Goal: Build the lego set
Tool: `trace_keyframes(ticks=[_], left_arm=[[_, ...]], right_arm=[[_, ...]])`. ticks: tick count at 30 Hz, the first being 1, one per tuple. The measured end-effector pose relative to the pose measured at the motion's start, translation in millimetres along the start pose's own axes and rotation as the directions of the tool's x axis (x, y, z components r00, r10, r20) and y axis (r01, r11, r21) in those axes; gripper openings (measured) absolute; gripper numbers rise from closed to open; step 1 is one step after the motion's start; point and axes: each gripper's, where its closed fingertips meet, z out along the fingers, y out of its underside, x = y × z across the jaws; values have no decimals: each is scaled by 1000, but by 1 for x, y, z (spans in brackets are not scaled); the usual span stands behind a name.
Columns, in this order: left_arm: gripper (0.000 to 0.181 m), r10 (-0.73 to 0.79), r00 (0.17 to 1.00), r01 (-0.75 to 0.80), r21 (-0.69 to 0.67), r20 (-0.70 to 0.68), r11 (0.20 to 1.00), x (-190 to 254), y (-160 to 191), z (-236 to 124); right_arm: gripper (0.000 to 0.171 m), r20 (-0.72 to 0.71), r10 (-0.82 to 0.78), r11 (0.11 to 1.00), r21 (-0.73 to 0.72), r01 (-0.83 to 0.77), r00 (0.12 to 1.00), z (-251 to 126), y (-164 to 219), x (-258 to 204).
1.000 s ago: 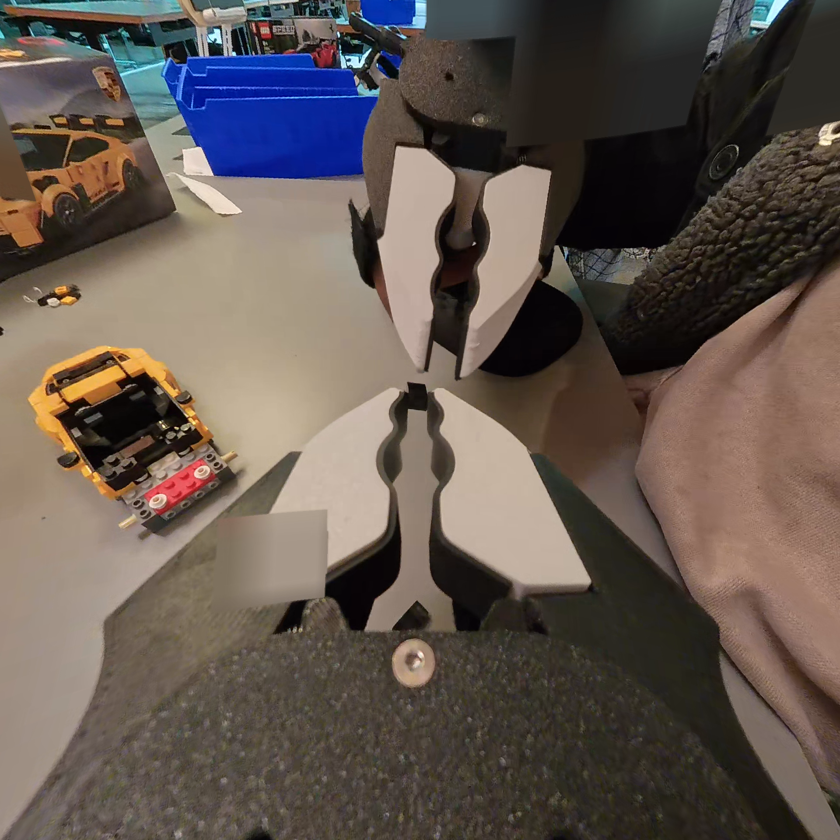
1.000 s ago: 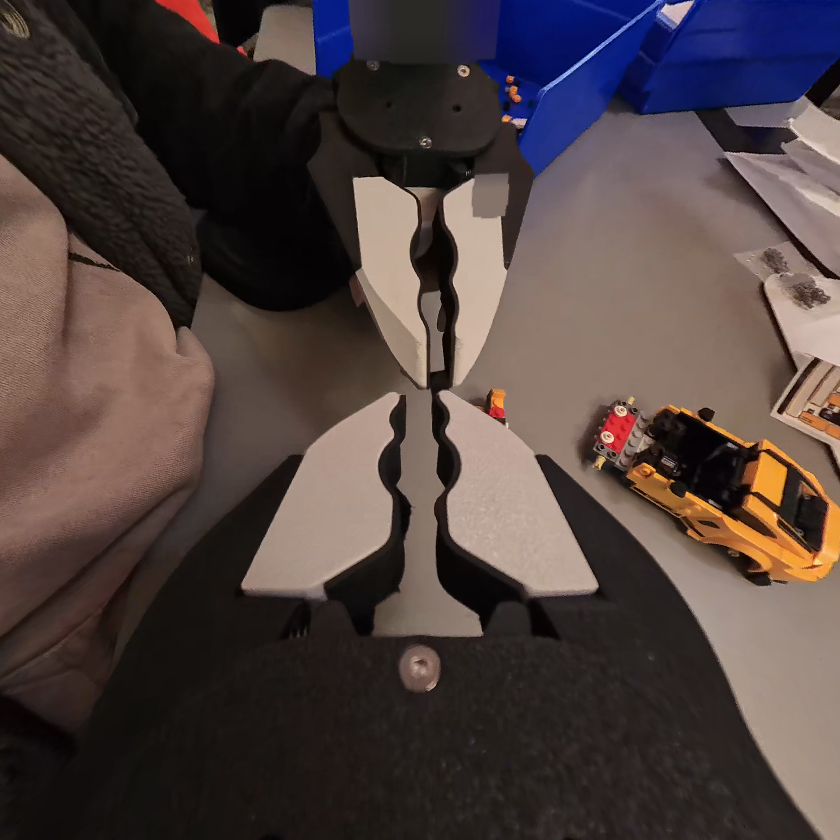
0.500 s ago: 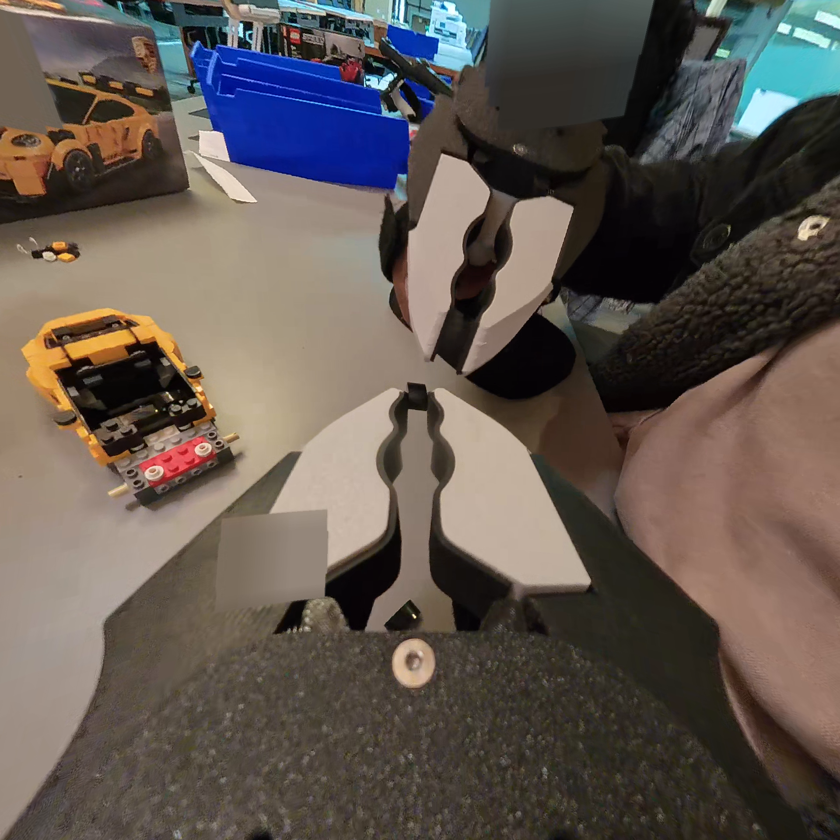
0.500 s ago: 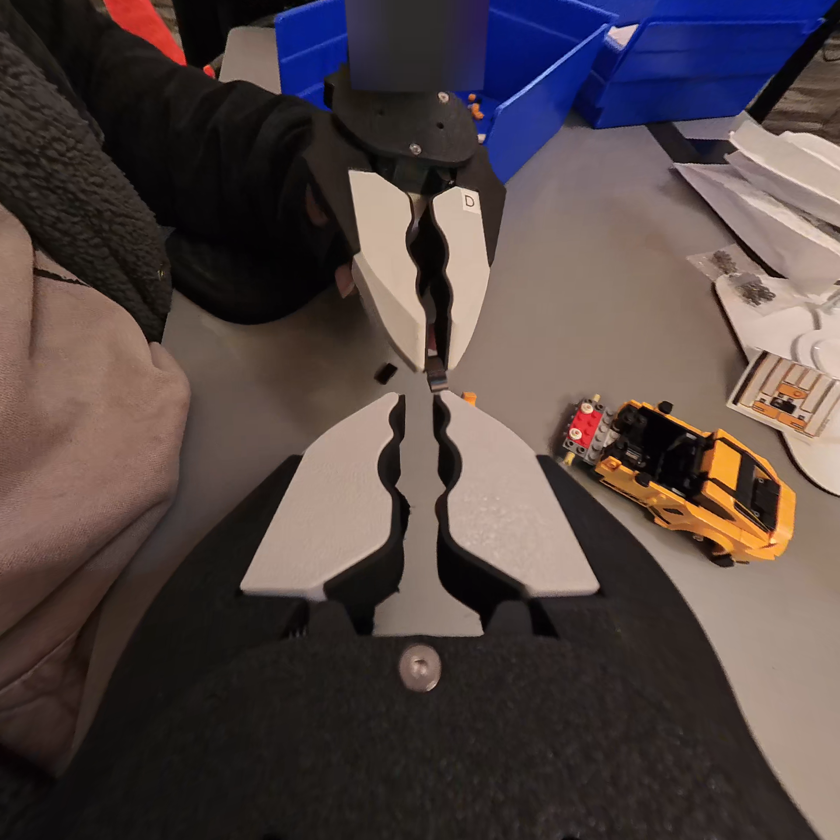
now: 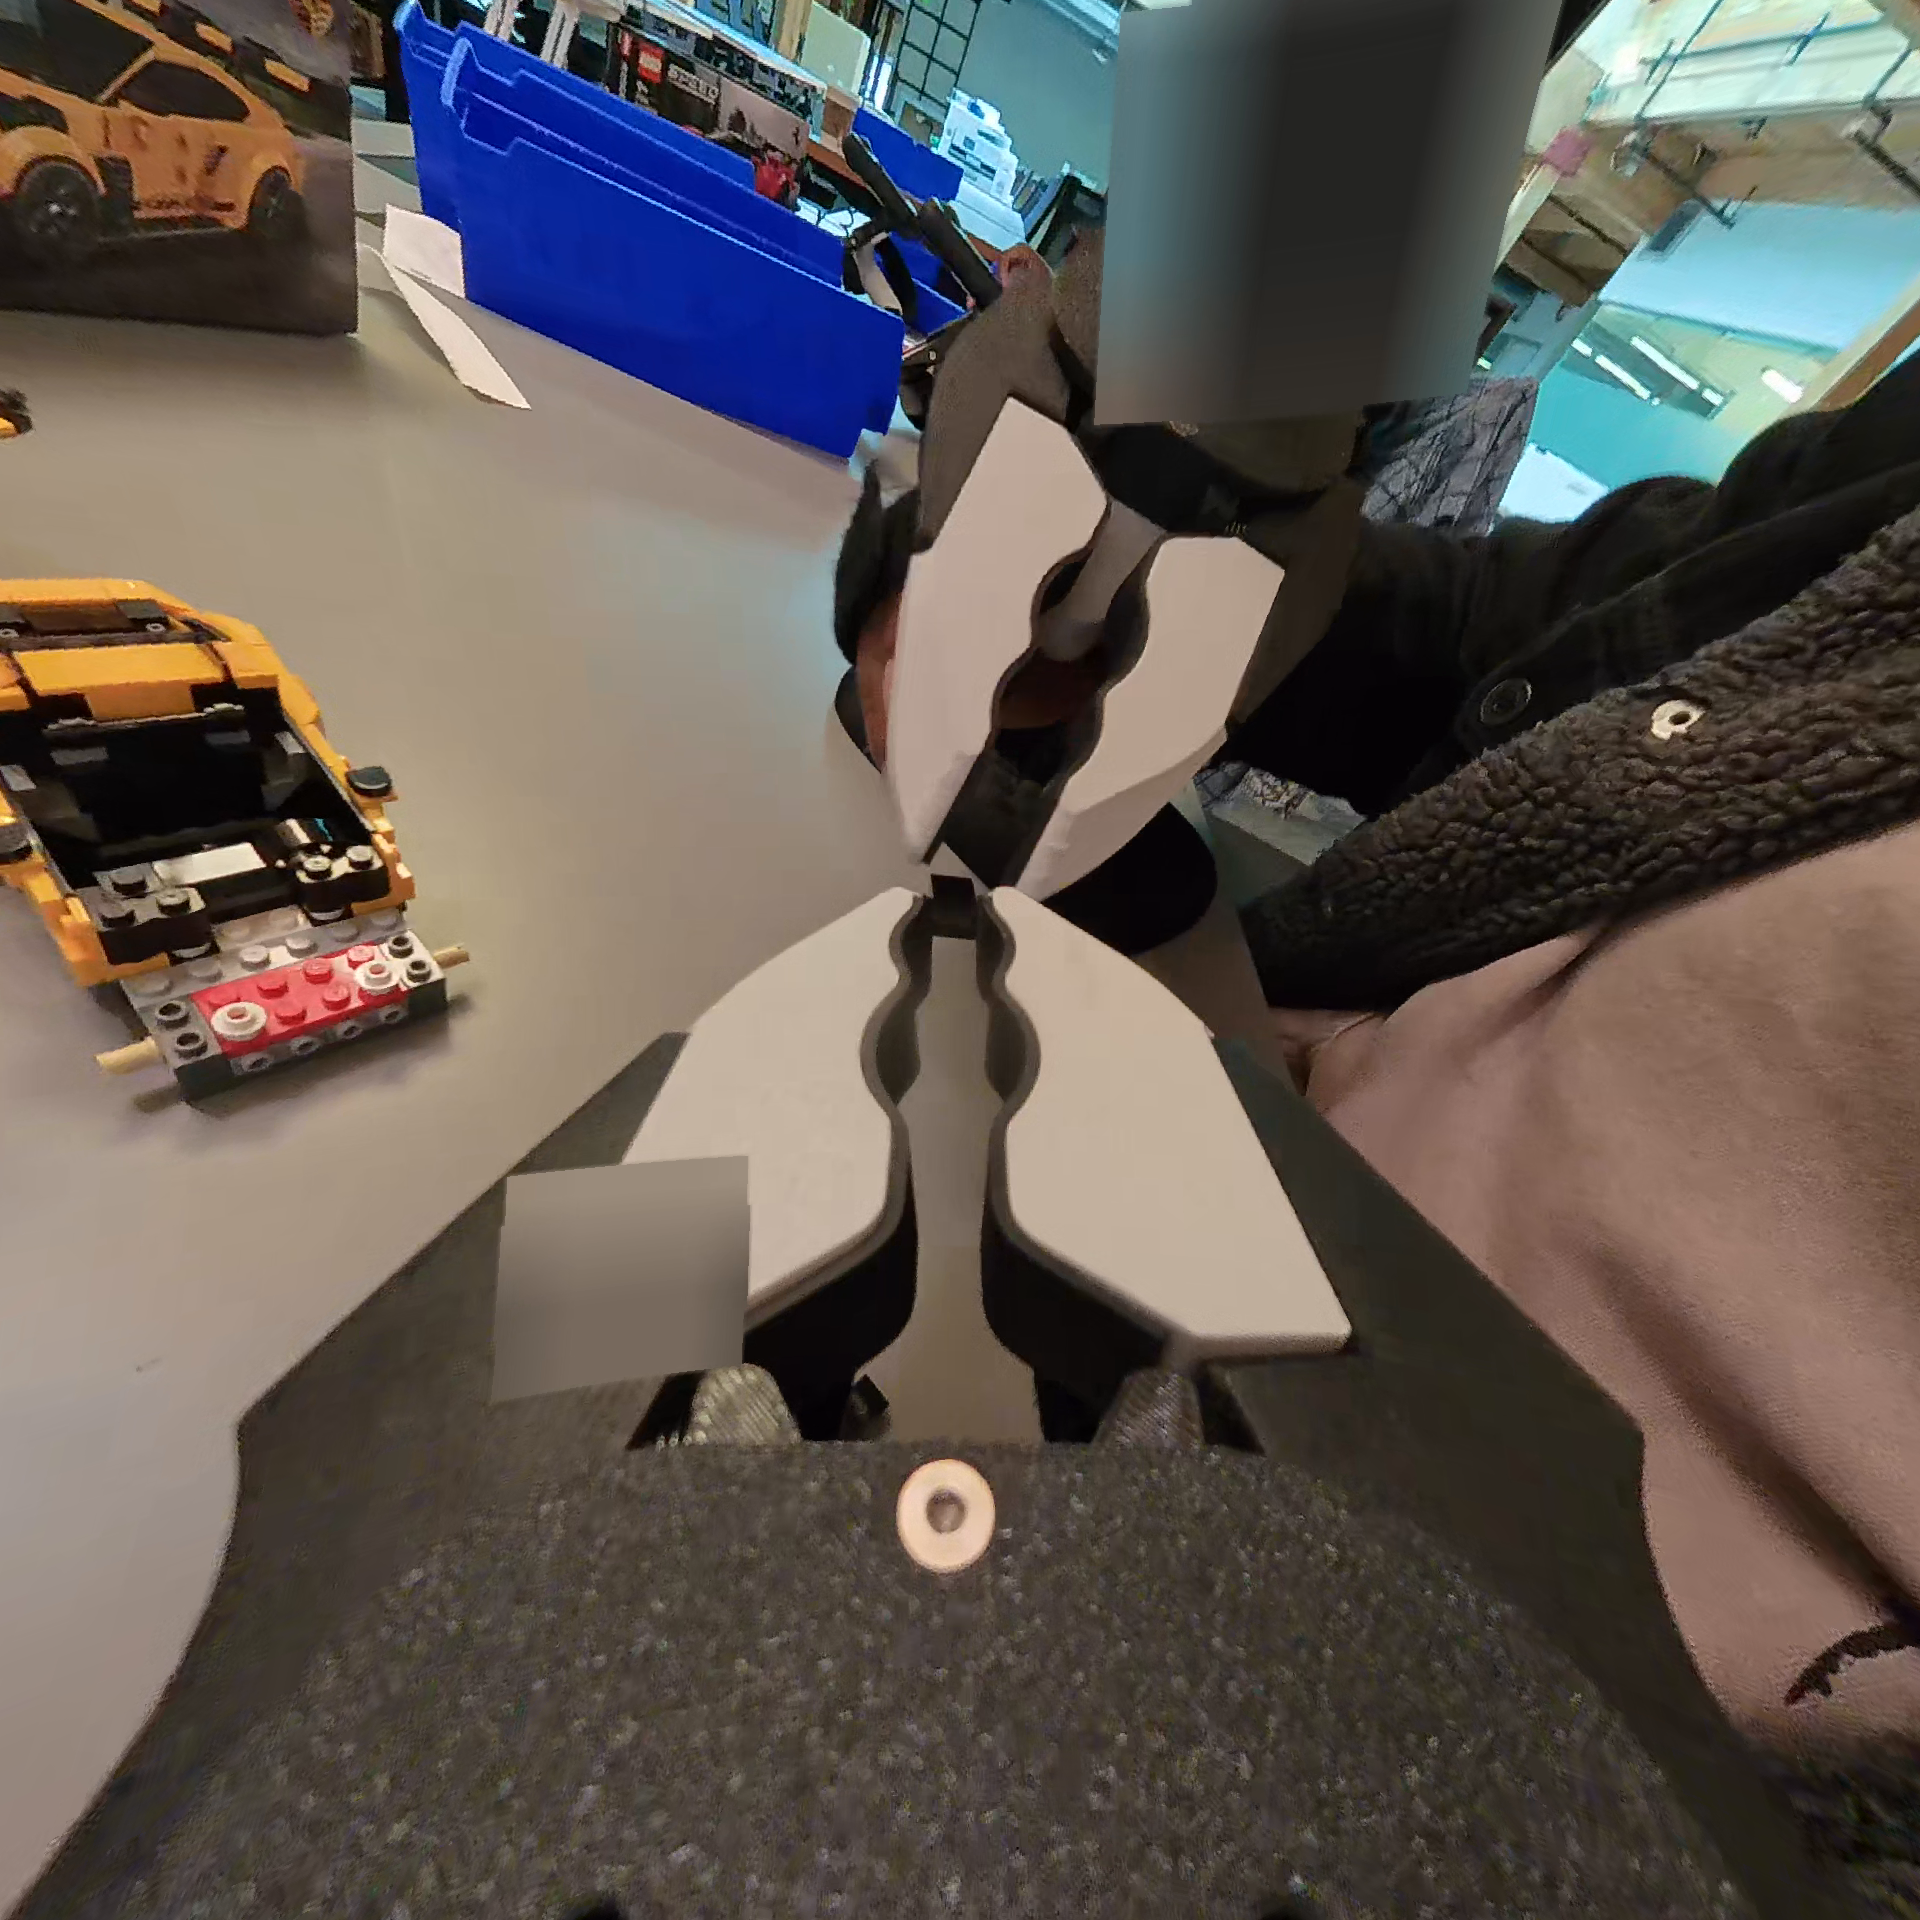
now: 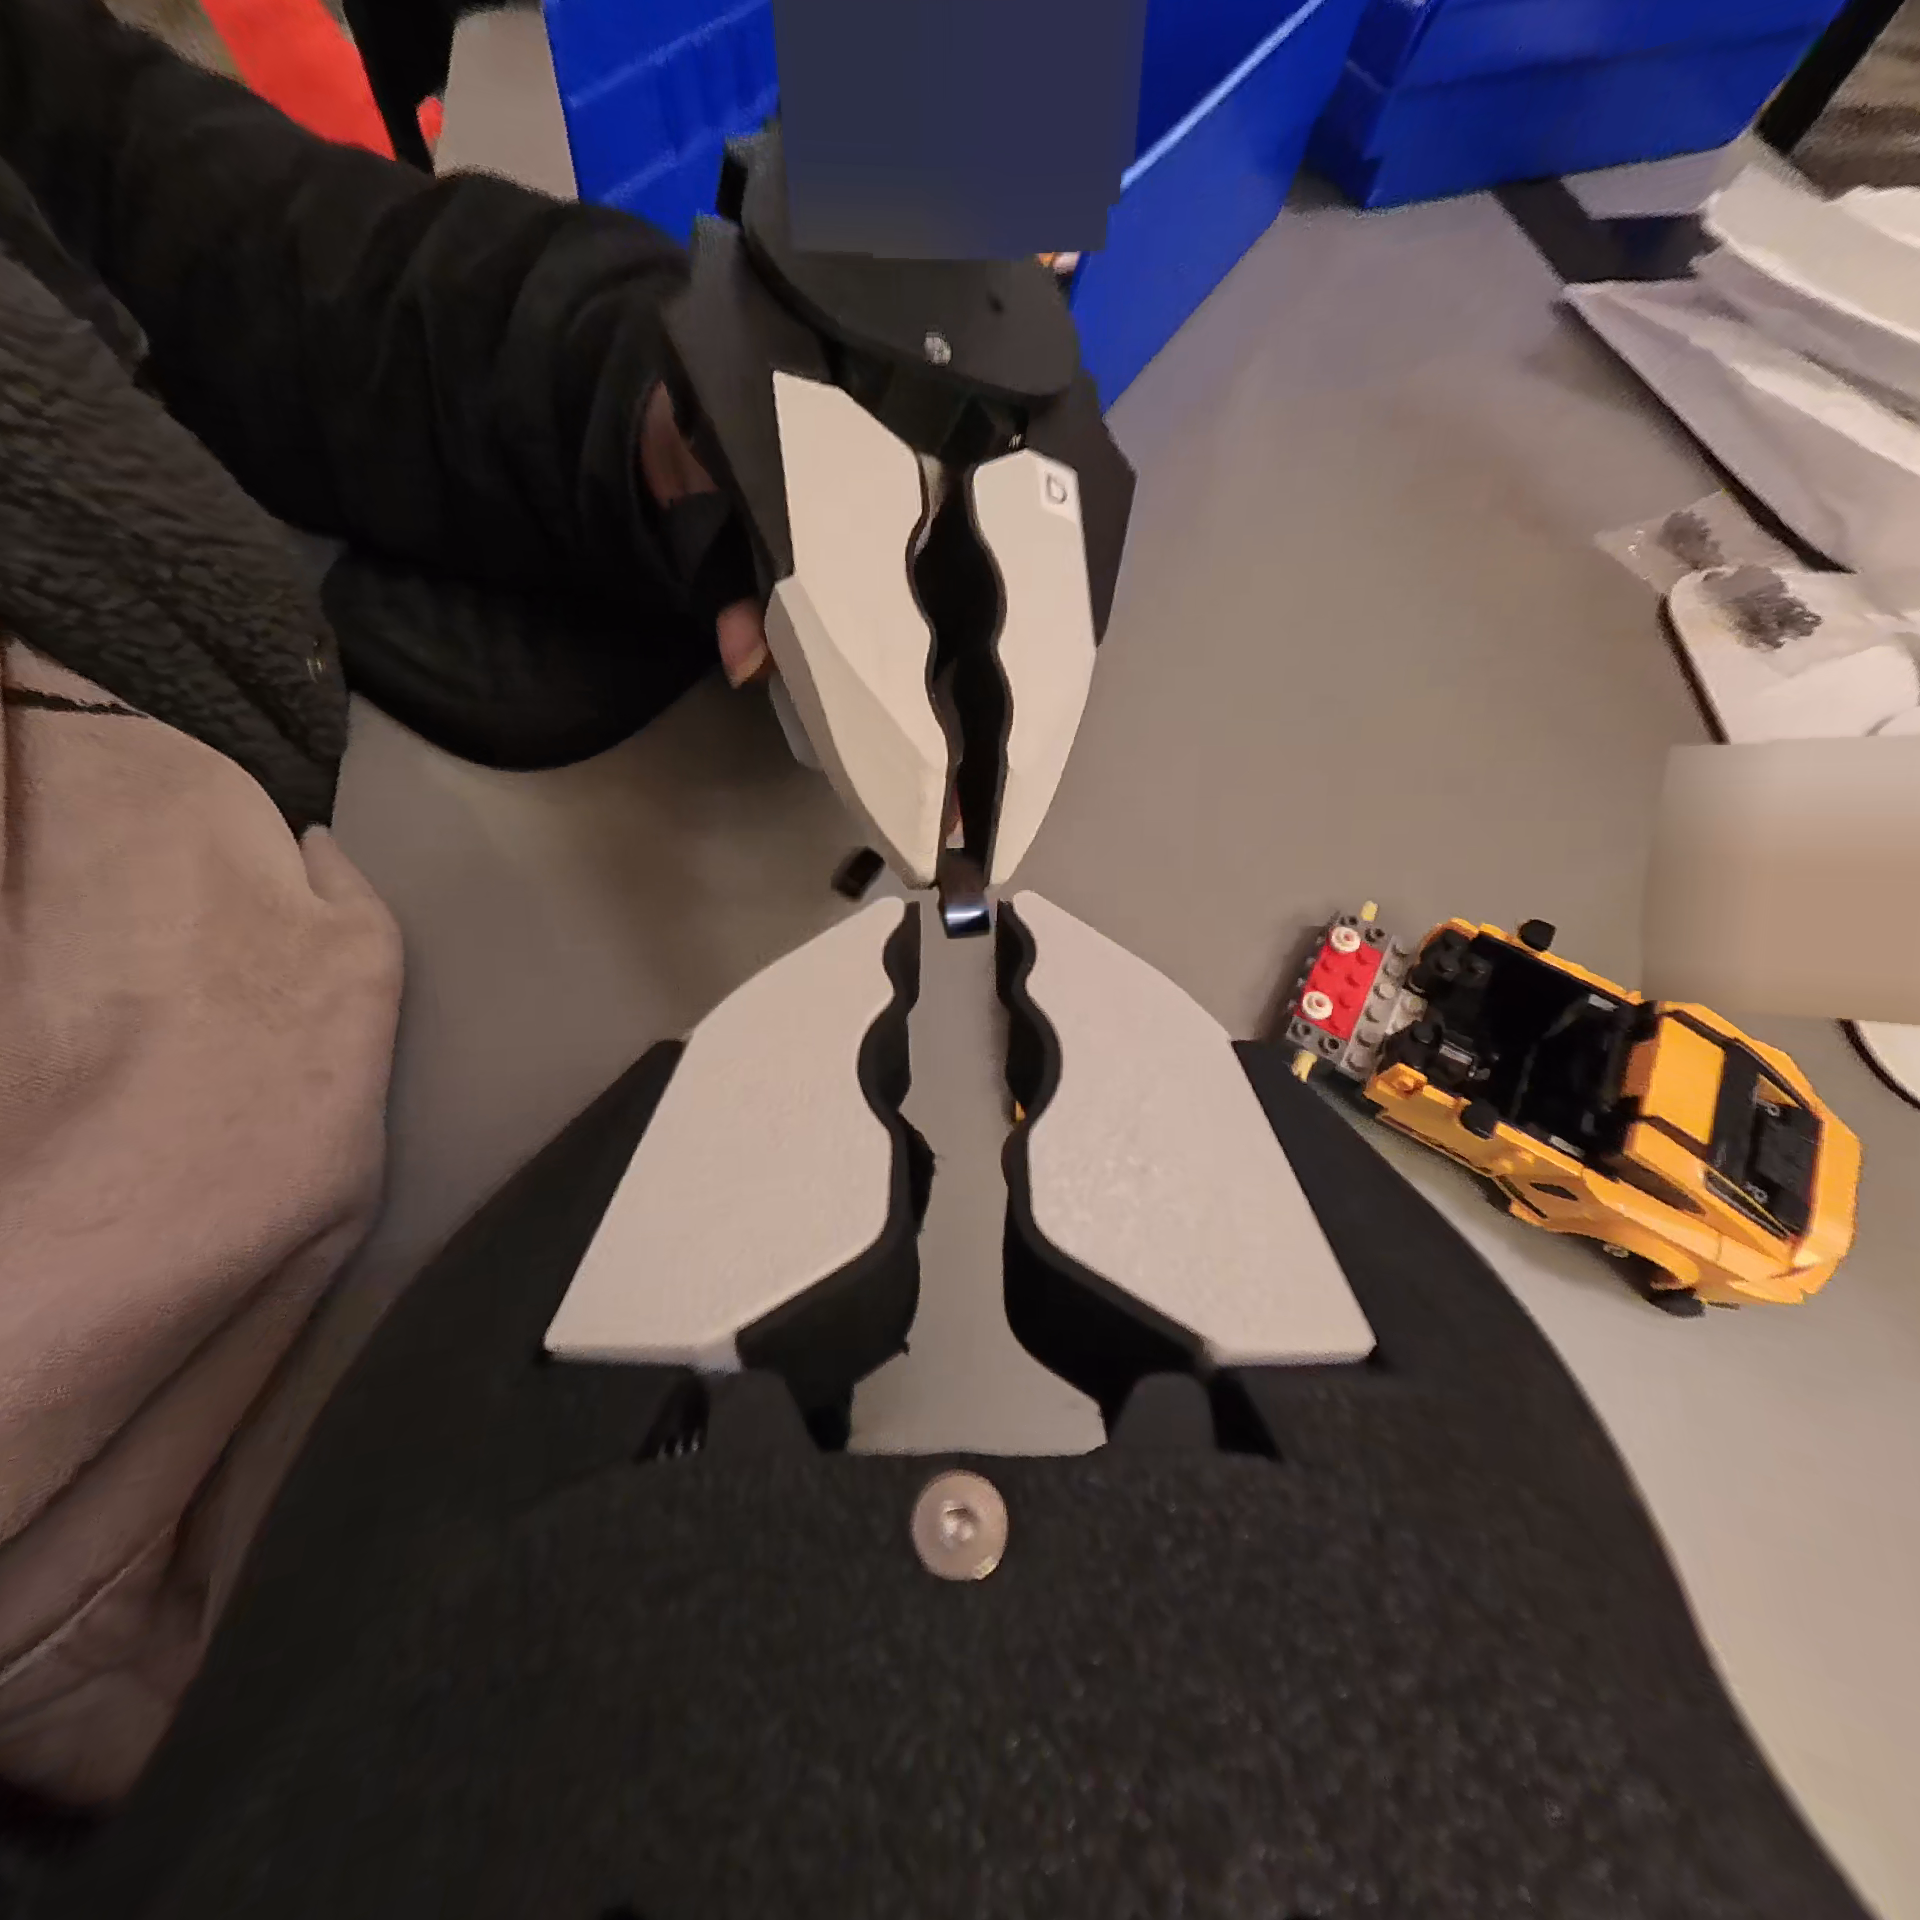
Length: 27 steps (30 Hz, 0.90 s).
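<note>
Evidently the left gripper pinches a small black piece tip-to-tip with the narrowly parted, empty-looking right gripper, probably handing it across, near the orange car.

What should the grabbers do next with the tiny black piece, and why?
Probably close the right gripper gently on the black piece: the left gripper pinches it, and it pokes between the right one's parted tips.

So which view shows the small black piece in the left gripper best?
The right wrist view: the small black piece sticks out below the left gripper, glossy and seen side-on. In the left wrist view the piece shows only as a dark block wedged between the fingertips, with the right gripper just beyond.
</note>
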Motion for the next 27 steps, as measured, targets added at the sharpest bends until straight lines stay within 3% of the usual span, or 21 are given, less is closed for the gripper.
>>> trace_keyframes(ticks=[7,10,13,20,27], left_arm=[[8,131,989,-126,-76,63,989,-2,10,5],[12,251,954,-237,-103,162,966,-15,9,1],[23,355,904,-301,-234,240,925,-39,24,-4],[31,438,886,-340,-429,154,837,-62,56,12],[22,441,893,-358,-451,89,817,-65,61,18]], right_arm=[[8,27,-108,986,-128,111,994,8,12,-2],[8,-9,-85,985,-153,83,996,6,21,8],[8,-57,-34,981,-192,23,998,2,39,24],[8,-38,-20,963,-269,10,999,16,54,26],[8,-11,-23,949,-316,19,1000,27,62,27]])
